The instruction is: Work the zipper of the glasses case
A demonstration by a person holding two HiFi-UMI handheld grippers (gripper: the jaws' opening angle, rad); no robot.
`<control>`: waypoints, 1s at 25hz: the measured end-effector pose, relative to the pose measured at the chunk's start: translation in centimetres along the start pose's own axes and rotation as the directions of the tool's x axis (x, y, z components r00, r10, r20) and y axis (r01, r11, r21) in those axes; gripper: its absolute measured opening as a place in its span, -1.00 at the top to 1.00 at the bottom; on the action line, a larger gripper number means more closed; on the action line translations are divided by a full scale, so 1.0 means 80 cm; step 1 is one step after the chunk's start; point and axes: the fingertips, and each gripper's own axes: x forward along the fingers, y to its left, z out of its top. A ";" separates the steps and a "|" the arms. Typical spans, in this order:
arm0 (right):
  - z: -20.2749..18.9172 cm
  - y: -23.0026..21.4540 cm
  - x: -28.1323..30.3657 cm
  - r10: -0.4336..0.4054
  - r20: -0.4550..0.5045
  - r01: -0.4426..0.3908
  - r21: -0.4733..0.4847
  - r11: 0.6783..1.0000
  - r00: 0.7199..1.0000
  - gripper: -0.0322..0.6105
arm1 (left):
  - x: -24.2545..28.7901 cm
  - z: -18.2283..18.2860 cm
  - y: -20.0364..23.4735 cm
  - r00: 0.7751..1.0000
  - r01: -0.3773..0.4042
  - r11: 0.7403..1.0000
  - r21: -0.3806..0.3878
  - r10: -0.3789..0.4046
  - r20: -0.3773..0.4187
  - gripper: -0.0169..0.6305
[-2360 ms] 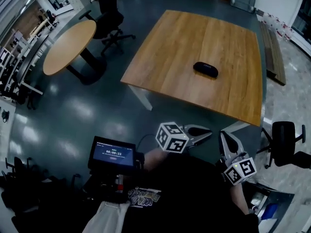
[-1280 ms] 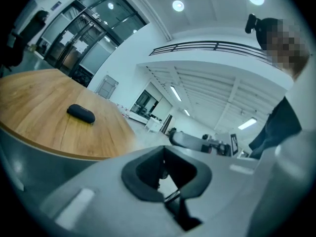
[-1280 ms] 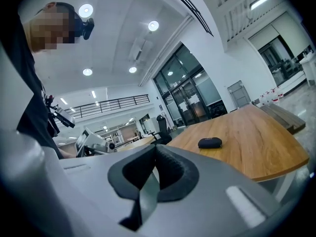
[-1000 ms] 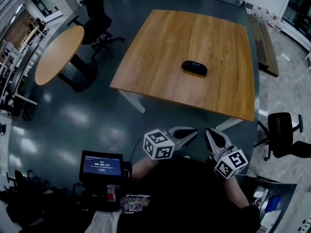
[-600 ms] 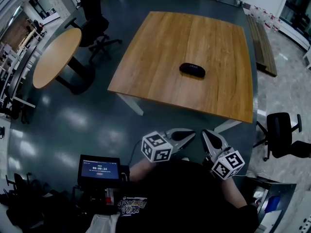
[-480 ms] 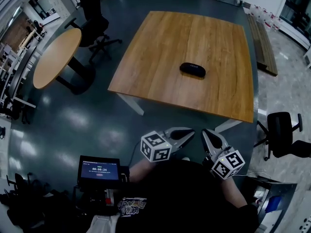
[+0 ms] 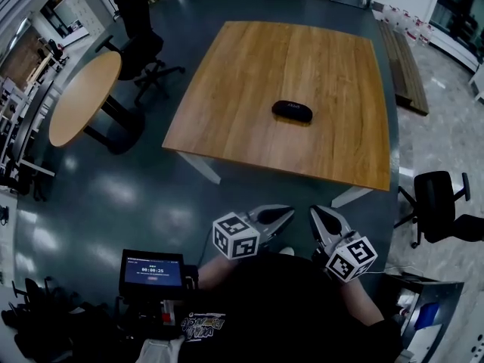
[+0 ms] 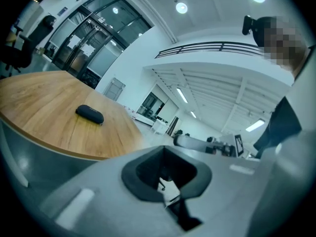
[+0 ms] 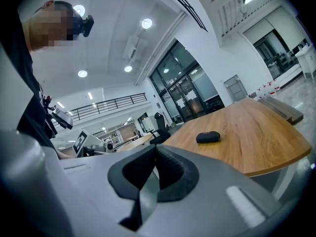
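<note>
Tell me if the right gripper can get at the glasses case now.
Probably not yet: the right gripper is short of the table, and the glasses case lies mid-table. Nothing blocks the way, though.

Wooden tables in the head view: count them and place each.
2. The square table sits centre, bearing the glasses case; the round table stands at left. Others may be hidden.

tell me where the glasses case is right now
In the head view the glasses case lies near the middle of the square wooden table, well ahead of the left gripper and the right gripper.
</note>
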 end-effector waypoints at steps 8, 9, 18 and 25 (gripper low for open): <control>-0.002 -0.010 -0.009 -0.023 0.012 0.023 0.033 0.999 1.000 0.89 | 0.010 -0.005 -0.002 1.000 0.006 1.000 -0.004 -0.006 -0.028 0.94; -0.002 -0.011 -0.010 -0.024 0.012 0.024 0.033 0.999 1.000 0.89 | 0.010 -0.006 -0.002 1.000 0.005 1.000 -0.003 -0.005 -0.029 0.94; -0.002 -0.013 -0.013 -0.027 0.015 0.027 0.028 0.999 1.000 0.89 | 0.015 -0.012 -0.004 0.999 0.015 1.000 -0.014 -0.016 -0.051 0.94; -0.004 -0.015 -0.012 -0.034 0.008 0.033 0.036 0.999 0.999 0.89 | 0.013 -0.016 0.002 0.999 0.006 0.999 -0.047 -0.009 -0.051 0.94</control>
